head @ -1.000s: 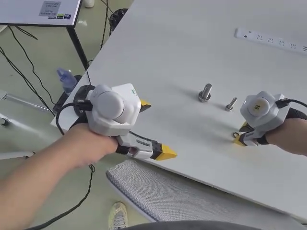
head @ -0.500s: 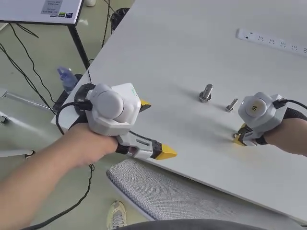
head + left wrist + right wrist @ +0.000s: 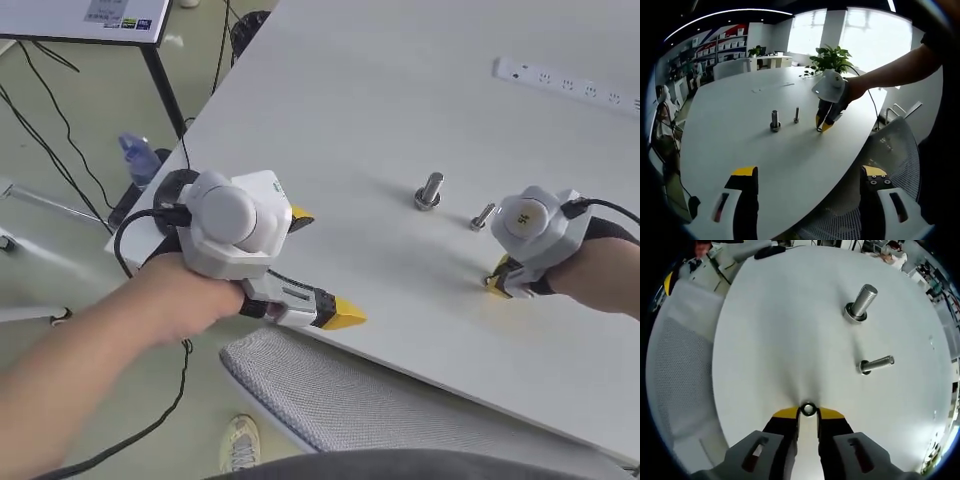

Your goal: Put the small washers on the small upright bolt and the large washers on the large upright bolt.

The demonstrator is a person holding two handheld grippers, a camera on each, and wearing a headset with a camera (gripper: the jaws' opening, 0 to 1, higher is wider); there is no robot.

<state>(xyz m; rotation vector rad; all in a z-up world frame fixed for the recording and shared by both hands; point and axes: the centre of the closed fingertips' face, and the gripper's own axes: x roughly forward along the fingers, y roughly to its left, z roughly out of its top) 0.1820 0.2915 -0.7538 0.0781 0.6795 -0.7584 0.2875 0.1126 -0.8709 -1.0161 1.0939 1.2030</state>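
Power strip (image 3: 566,84) beyond large bolt (image 3: 428,192)

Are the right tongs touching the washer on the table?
Touching: the right gripper view shows the right tongs closed, both yellow tips pressed against the washer.

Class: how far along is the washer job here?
Done: nothing certain; a ring low on the large bolt may be a washer. In hand: the right gripper pinches a small washer on the table. To do: lifting it onto the small bolt. The left gripper is open.
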